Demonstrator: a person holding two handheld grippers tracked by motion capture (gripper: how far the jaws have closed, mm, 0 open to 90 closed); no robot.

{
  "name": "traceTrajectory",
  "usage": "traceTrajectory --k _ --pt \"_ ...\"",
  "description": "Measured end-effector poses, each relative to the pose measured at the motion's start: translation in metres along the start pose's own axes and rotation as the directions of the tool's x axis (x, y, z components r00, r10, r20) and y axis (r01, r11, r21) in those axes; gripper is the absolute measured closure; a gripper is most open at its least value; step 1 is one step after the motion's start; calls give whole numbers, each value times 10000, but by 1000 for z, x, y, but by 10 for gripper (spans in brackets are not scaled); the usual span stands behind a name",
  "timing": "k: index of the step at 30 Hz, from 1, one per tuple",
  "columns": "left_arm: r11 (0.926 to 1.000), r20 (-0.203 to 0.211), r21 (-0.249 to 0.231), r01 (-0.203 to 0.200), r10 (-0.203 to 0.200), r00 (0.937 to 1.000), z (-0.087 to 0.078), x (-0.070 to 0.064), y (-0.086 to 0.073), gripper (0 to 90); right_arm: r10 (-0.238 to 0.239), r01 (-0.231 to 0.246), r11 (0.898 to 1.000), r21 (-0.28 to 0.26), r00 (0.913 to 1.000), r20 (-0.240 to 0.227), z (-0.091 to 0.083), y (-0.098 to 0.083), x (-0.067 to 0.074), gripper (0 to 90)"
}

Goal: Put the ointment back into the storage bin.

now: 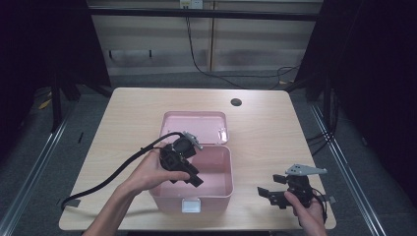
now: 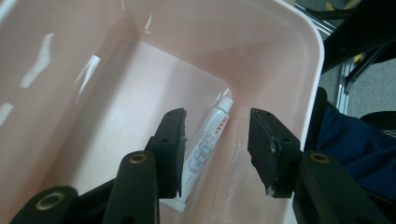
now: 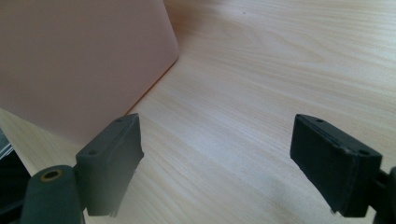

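Pink plastic box sits open near the front middle of a pale wood-grain table, its lid hinged back flat behind it and a white latch on its front wall. From the high view, the tabletop has rounded corners and a dark round grommet hole toward the back; behind it stands a light panelled wall with cables hanging down, and grey floor lies to both sides. The left gripper dips into the box from its left rim, while the right gripper hovers over bare table just right of the box, jaws spread.

Left gripper view: smooth glossy pink walls with rounded corners, and on the box floor a small white tube lying beside one wall. It carries red and bluish print too small to read. The matte black jaws stand apart on either side of it, holding nothing.

Right gripper view: the box's outer corner, plain and matte pink, rests on the streaked wood; the jaws gape wide over empty grain.
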State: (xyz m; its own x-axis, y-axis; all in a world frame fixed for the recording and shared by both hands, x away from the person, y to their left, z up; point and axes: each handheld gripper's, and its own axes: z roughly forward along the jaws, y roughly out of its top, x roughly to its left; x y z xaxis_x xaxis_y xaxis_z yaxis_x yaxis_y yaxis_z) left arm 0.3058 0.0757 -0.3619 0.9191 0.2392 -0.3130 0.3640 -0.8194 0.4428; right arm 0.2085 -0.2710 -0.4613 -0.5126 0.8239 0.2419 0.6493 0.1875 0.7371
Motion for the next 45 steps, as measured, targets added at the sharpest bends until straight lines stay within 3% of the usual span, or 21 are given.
traceTrajectory --k 6,11,13,24,28,37,40,42,44,45 --pt "9998 -140 -191 74 -77 9999 -10 -2 -5 544 2 -2 10000 11 10000 -10 0 0 0 162" --pt "9994 -277 -326 -102 93 9996 -17 -4 -7 530 3 -3 10000 13 10000 -3 0 0 0 162" --pt "9982 -389 -595 3 -26 9992 -20 -7 -9 526 -6 6 10000 2 10000 -11 0 0 0 162" --pt "9957 -946 -849 -379 298 9951 -45 -14 -18 438 -37 37 10000 17 10000 16 0 0 0 162" --pt "9924 -1110 -1234 12 -151 9937 -50 -15 -29 357 -11 11 10000 5 10000 49 0 0 0 163" --pt "9886 -1215 -1502 -95 -89 9926 -69 -8 -51 255 -18 18 10000 20 10000 52 0 0 0 163" --pt "9814 -1217 -1916 112 -351 9919 -72 -7 -59 236 0 0 10000 42 10000 78 0 0 0 163" --pt "9807 -1329 -1952 -99 -164 9910 -75 -6 -66 226 -6 6 10000 33 10000 78 0 0 0 163" --pt "9789 -1076 -2043 -71 -153 9941 -78 -3 -74 164 -11 11 10000 19 10000 70 0 0 0 163" --pt "9750 -1264 -2224 30 -319 9915 -79 -3 -77 181 -5 4 10000 22 10000 86 0 0 0 163"
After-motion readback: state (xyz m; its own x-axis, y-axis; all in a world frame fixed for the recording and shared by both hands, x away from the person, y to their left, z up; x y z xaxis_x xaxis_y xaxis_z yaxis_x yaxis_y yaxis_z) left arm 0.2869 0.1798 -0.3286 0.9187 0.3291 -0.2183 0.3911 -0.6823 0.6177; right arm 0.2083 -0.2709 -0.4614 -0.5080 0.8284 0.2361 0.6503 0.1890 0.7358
